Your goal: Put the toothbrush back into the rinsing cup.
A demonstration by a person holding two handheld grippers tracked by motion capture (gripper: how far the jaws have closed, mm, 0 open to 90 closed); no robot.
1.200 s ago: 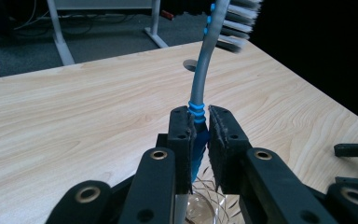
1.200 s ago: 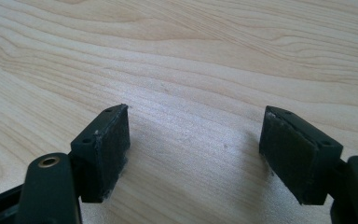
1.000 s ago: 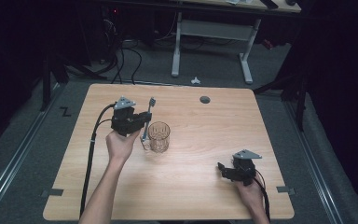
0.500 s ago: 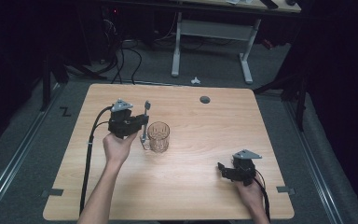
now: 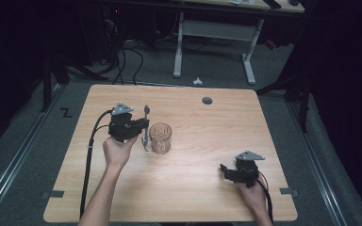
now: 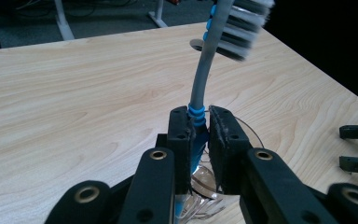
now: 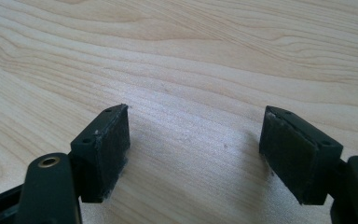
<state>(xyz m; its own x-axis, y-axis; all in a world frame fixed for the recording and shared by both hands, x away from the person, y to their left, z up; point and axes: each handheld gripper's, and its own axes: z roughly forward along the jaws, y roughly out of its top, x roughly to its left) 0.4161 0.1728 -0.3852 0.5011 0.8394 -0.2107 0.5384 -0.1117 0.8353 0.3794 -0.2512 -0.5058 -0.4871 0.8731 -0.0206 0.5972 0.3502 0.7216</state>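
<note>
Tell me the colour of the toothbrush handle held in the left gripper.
The toothbrush handle is grey with blue grip bands, clearest in the left gripper view.

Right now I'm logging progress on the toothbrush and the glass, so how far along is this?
Done: the left gripper is shut on the toothbrush, off the table, head up.
In hand: the brush is upright just beside the glass, its lower end apparently outside the rim.
Left: judging by this, getting the brush into the glass and letting go. The right gripper waits open over bare table.
</note>
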